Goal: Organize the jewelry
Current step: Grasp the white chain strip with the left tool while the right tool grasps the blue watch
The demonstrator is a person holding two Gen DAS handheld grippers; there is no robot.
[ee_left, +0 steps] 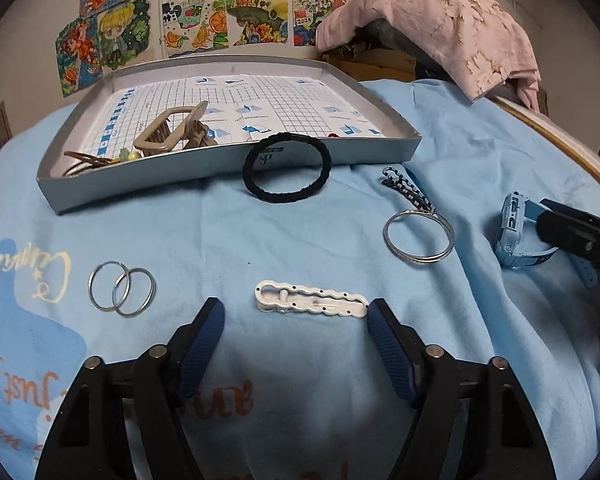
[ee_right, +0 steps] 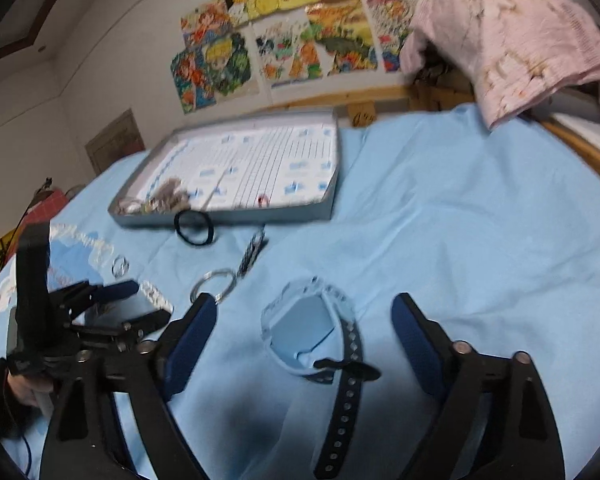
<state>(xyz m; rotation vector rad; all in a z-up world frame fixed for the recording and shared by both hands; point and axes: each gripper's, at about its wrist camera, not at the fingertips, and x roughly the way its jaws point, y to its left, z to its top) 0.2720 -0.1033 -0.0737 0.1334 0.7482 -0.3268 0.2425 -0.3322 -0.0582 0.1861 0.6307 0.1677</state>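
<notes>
A white hair clip (ee_left: 311,298) lies on the blue cloth just ahead of my open left gripper (ee_left: 295,312), between its fingertips. Two linked silver rings (ee_left: 121,289) lie to its left. A black hair tie (ee_left: 287,168) leans on the grey tray (ee_left: 228,160), which holds a beige claw clip (ee_left: 168,130) and brown hair ties (ee_left: 88,160). A large silver ring with a checkered cord (ee_left: 418,236) lies to the right. A light blue watch (ee_right: 308,330) lies between the open fingers of my right gripper (ee_right: 304,312); it also shows in the left view (ee_left: 514,232).
A pink cloth (ee_left: 440,28) hangs over the wooden bed rail (ee_left: 560,140) at the back right. Colourful drawings (ee_left: 188,20) cover the wall behind the tray. The left gripper (ee_right: 140,300) shows at the left of the right wrist view.
</notes>
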